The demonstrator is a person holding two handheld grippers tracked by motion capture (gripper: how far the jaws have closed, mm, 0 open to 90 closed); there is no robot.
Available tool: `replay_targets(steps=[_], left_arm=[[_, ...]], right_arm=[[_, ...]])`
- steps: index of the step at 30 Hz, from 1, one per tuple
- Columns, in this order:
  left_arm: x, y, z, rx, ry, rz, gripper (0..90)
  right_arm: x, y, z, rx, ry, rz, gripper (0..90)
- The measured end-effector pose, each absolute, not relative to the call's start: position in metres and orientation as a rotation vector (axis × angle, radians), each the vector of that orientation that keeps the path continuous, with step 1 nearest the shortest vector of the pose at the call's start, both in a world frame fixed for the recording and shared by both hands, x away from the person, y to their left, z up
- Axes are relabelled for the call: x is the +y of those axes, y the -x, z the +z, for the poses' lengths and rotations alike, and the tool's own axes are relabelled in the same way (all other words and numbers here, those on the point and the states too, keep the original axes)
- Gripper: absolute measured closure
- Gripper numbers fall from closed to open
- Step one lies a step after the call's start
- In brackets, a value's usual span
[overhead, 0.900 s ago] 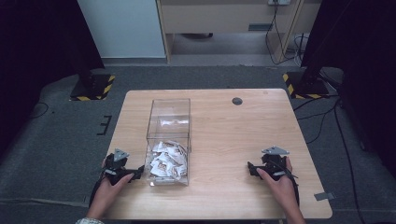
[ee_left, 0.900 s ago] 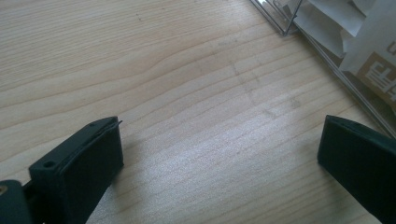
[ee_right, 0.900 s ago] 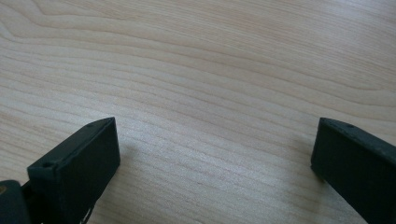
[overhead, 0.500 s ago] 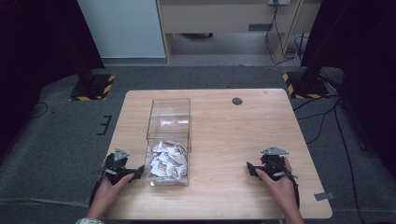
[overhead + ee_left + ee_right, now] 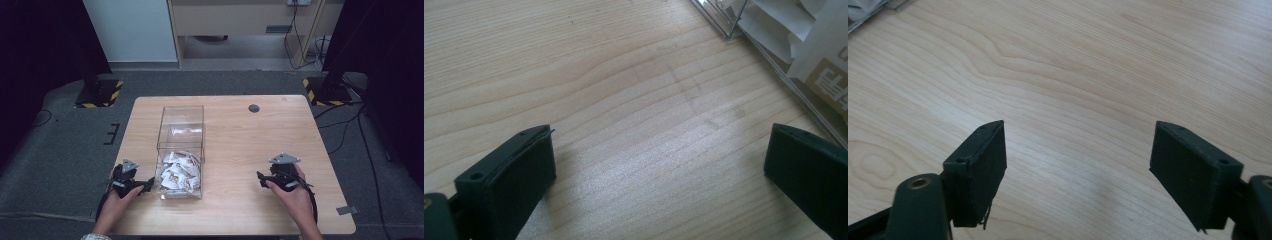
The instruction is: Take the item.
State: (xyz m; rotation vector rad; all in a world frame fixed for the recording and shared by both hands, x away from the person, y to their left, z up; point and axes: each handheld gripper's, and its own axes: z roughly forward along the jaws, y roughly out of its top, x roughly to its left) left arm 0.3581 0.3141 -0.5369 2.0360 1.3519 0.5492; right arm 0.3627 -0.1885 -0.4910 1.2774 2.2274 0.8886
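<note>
At the table's near-left corner, high view: left gripper (image 5: 146, 185) held in the person's left hand (image 5: 117, 197), resting low on the wooden table (image 5: 240, 135), tips pointing right toward the clear box (image 5: 181, 150). Grey three-cornered plate sits on top of it. Left gripper view: left gripper (image 5: 659, 172) has jaws spread wide, bare wood between them, nothing held. Box corner (image 5: 724, 25) lies just beyond the far jaw, near but apart from it.

Centre-left: clear box is a tall, open-topped rectangular container standing upright on the table, long axis running away from the person. White packets with brown print (image 5: 177, 172) are piled in its near end; one lone white packet (image 5: 186, 131) lies farther back. Packets press against the clear wall in the left gripper view (image 5: 819, 55).

Centre-back: small dark round hole (image 5: 254, 108) in the tabletop, well apart from the box.

Near right: right gripper (image 5: 260, 176) in the person's right hand (image 5: 295, 192), tips pointing left toward the box, well apart from it. Right gripper view: right gripper (image 5: 1078, 160) has jaws wide apart over bare wood, empty.
</note>
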Motion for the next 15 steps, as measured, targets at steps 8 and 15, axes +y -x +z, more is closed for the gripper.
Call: replay_targets(steps=[8,15], left_arm=[[0.314,-0.358,-0.537,1.352,-2.036,0.549,0.0],[0.314,-0.358,-0.537,1.352,-2.036,0.549,0.0]], right_arm=[[-0.170,-0.360,-0.482,2.297,-1.212,0.864,23.1],[-0.163,-0.359,-0.477,2.321,-1.191,0.852,21.4]])
